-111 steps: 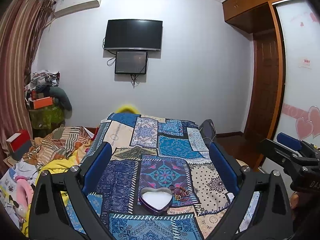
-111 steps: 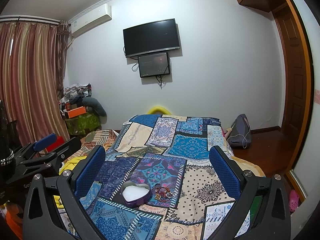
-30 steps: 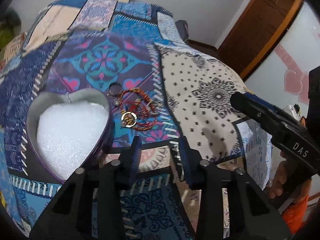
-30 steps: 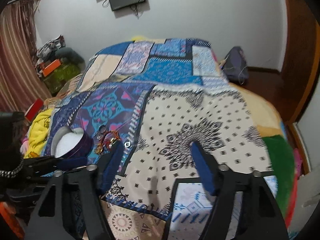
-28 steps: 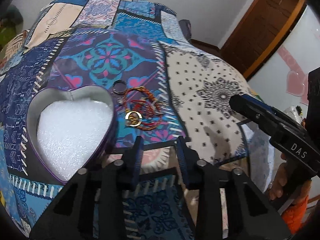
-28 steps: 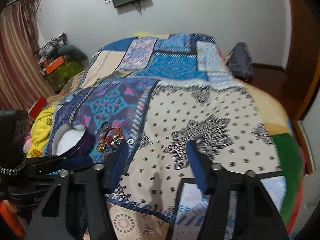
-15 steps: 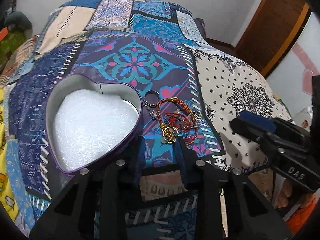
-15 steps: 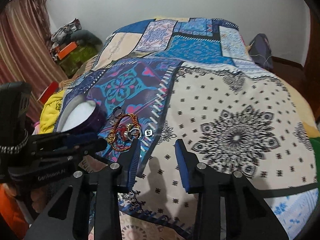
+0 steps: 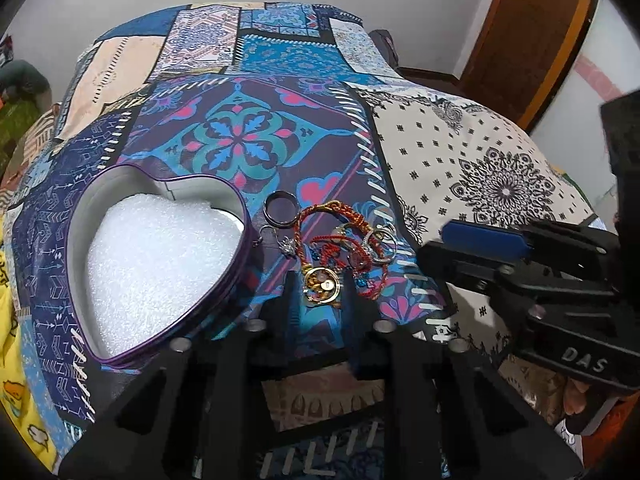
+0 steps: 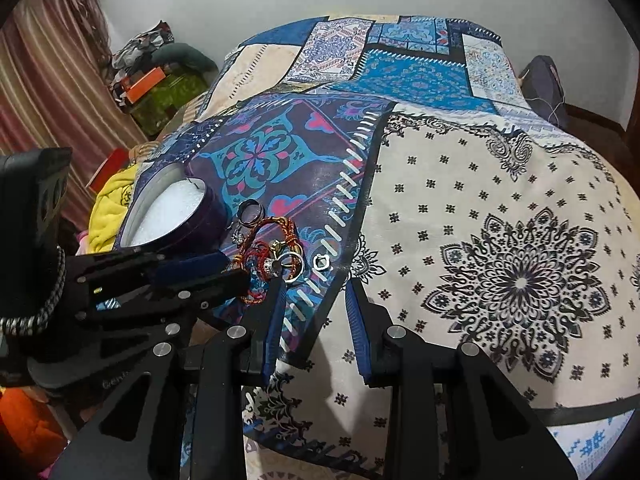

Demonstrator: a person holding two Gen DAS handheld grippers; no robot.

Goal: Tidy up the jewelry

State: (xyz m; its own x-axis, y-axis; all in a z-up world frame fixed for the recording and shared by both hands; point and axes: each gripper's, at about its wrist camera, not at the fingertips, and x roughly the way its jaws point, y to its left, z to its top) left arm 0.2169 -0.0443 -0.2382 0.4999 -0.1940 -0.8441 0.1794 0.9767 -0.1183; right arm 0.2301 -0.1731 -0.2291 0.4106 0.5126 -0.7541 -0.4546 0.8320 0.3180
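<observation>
A purple heart-shaped tin [image 9: 80,240] lined with white foam lies open on the patchwork bedspread; it also shows in the right wrist view [image 10: 208,216]. Right of it lies a pile of jewelry: a dark ring [image 9: 281,208], red braided bracelets [image 9: 340,246], silver rings [image 9: 382,240] and a gold pendant [image 9: 322,286]. My left gripper [image 9: 320,286] is low over the pile, its narrowly open jaws on either side of the gold pendant. My right gripper [image 10: 314,292] is open just before a small silver ring [image 10: 321,262] and the jewelry pile [image 10: 272,256].
The bedspread [image 10: 500,220] covers the whole bed. A yellow cloth [image 10: 108,200] and clutter lie at the left side. A dark bag [image 10: 540,76] sits on the floor at the far right. A wooden door [image 9: 520,32] stands at the right.
Both grippers have dropped from high above the bed to the jewelry pile and narrowed their jaws. In the last half second the left one closed in around the gold pendant.
</observation>
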